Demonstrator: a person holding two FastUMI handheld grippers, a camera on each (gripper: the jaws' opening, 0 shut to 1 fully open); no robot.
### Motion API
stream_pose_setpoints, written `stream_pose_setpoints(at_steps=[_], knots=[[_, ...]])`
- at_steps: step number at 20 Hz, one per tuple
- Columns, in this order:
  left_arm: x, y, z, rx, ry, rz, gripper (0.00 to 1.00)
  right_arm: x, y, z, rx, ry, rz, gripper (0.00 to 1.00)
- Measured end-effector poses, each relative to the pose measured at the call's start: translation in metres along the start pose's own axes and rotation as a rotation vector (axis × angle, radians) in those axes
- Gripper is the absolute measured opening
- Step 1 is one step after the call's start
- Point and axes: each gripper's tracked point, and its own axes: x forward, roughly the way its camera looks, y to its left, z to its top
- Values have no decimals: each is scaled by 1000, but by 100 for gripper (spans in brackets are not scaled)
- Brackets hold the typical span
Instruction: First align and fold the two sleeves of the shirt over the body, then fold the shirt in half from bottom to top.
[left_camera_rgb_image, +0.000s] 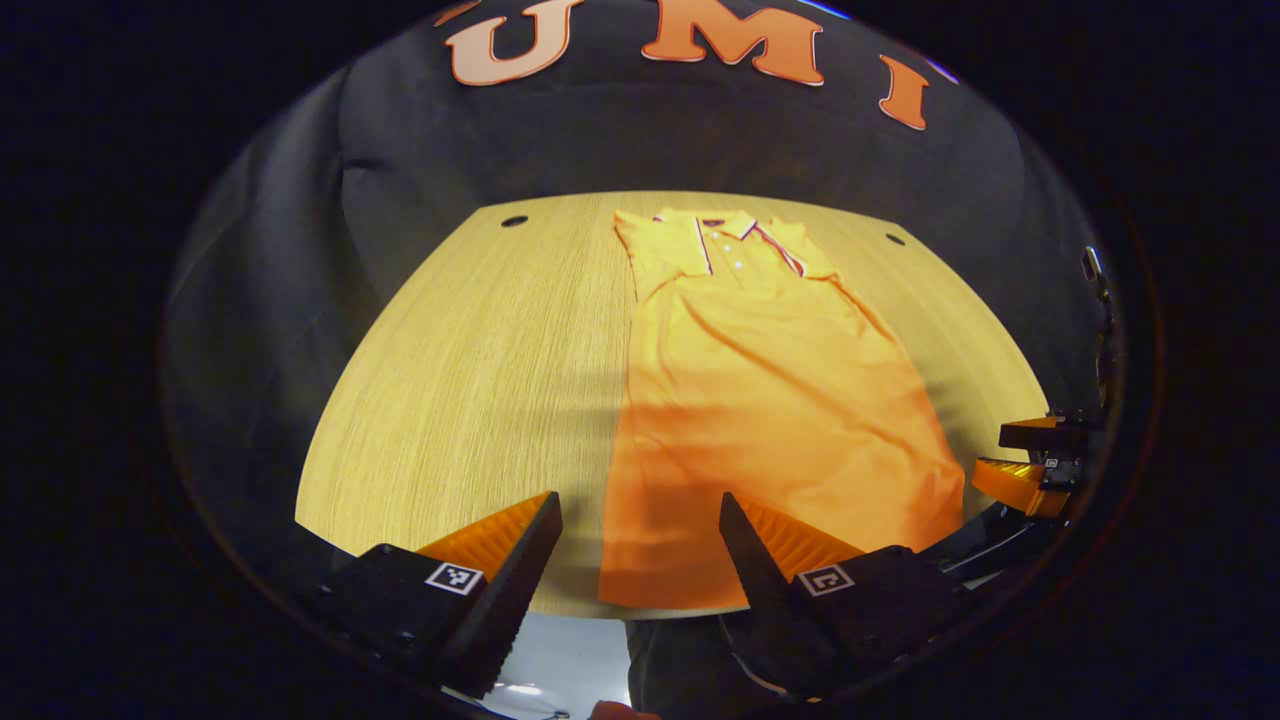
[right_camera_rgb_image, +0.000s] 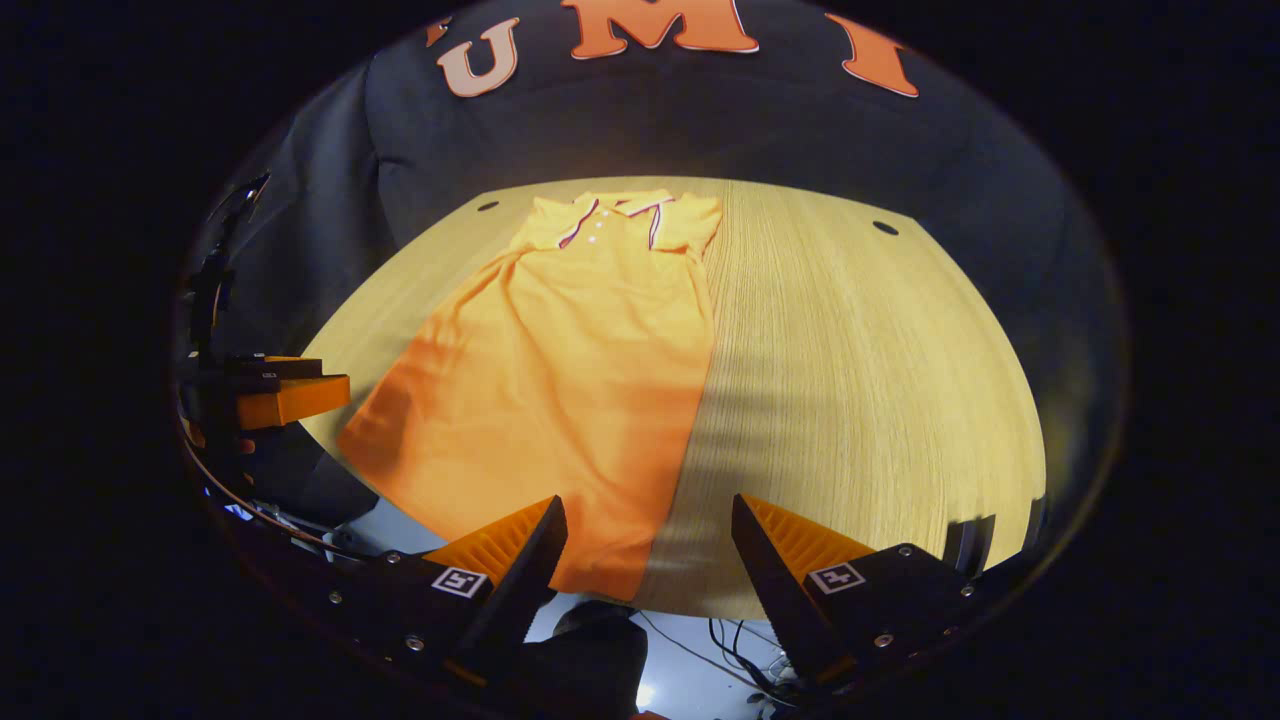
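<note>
Two open, empty grippers, left (left_camera_rgb_image: 640, 530) and right (right_camera_rgb_image: 648, 535), hover above the near hem of an orange polo shirt (left_camera_rgb_image: 770, 400) lying flat on the wooden table (left_camera_rgb_image: 480, 360). Its sleeves look folded in. Next, each likely pinches a hem corner for the bottom-to-top fold.

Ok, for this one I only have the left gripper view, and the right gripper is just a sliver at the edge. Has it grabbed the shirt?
Observer: No. In the right gripper view the right gripper is open and pinches nothing.
Operator: Where is it aimed?
Observer: The shirt's near hem corner shows in the gap between its fingers, beside bare table.
Operator: Anything under that edge?
Observer: Cables show below the table's near edge.
</note>
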Motion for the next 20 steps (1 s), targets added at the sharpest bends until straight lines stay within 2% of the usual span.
stream_pose_setpoints(at_steps=[3,5,9,11,15,16,17,18,20], knots=[[9,4,-20,23,80,16,98,8,7,-12,37,50,26,100],[17,-3,-32,23,126,1,98,9,6,-23,31,83,34,100],[28,-1,-58,-30,237,-7,98,9,13,-38,40,145,57,99],[31,-2,-55,-39,244,-8,99,11,18,-45,39,175,66,98],[33,-6,-53,-8,282,-15,96,20,15,-47,-18,212,-1,86],[33,-7,-53,-13,287,-13,92,23,10,-44,-12,201,-29,65],[33,-11,-49,2,285,-29,81,24,8,-38,37,182,-30,50],[36,-17,-47,13,278,-46,76,27,12,-36,71,182,7,18],[38,-23,-45,28,281,-62,15,24,16,-36,115,197,63,16]])
